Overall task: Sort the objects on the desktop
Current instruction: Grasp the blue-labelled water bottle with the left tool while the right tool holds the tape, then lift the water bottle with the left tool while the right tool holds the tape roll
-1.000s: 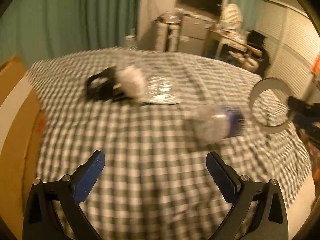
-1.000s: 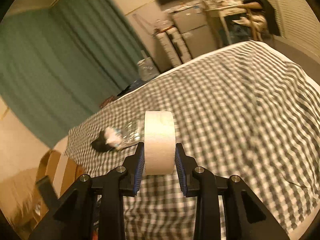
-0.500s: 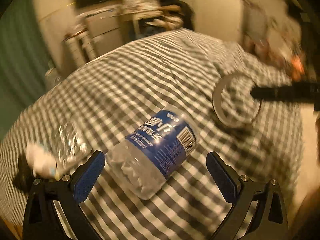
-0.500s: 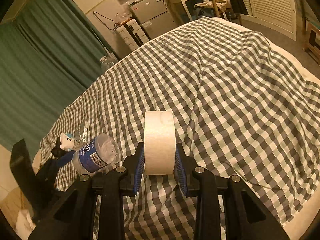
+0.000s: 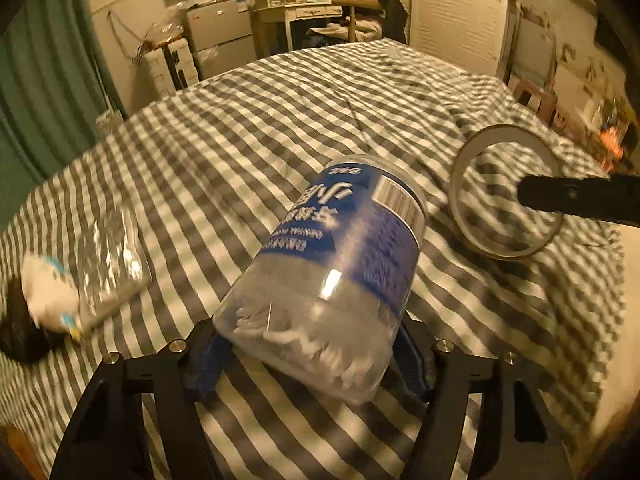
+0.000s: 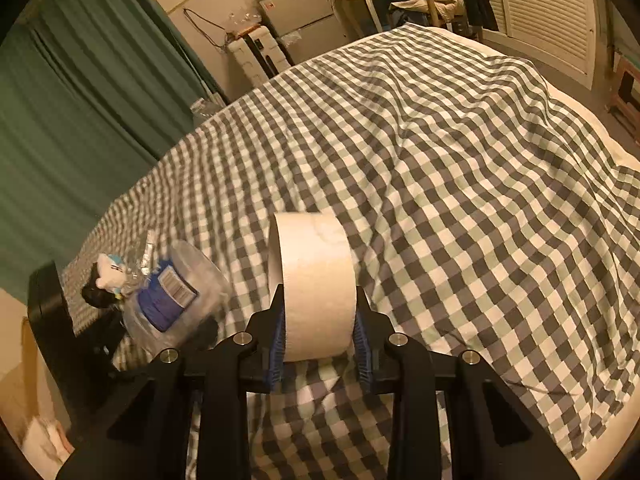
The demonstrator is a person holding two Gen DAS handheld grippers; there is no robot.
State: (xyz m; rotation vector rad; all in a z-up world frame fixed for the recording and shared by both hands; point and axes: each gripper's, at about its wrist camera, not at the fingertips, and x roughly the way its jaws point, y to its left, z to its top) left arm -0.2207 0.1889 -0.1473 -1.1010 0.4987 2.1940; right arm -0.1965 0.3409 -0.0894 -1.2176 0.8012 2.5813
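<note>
My left gripper (image 5: 312, 356) is shut on a clear plastic jar (image 5: 332, 272) with a blue label and white swabs inside, lying tilted over the checked cloth (image 5: 248, 120). My right gripper (image 6: 319, 340) is shut on a roll of beige tape (image 6: 316, 284), held upright. The tape roll also shows in the left wrist view (image 5: 505, 192), to the right of the jar, with a right gripper finger (image 5: 580, 198) across it. The jar shows in the right wrist view (image 6: 172, 296) at lower left.
A small white and black plush toy (image 5: 40, 300) and a clear plastic packet (image 5: 112, 256) lie on the cloth at far left. Green curtains (image 6: 80, 100), a small fridge (image 5: 220, 36) and a cluttered desk (image 5: 304, 12) stand beyond the cloth.
My left gripper has swung toward the jar, moved up to it and shut on it. My right gripper has kept hold of the tape roll and now sits close beside the jar.
</note>
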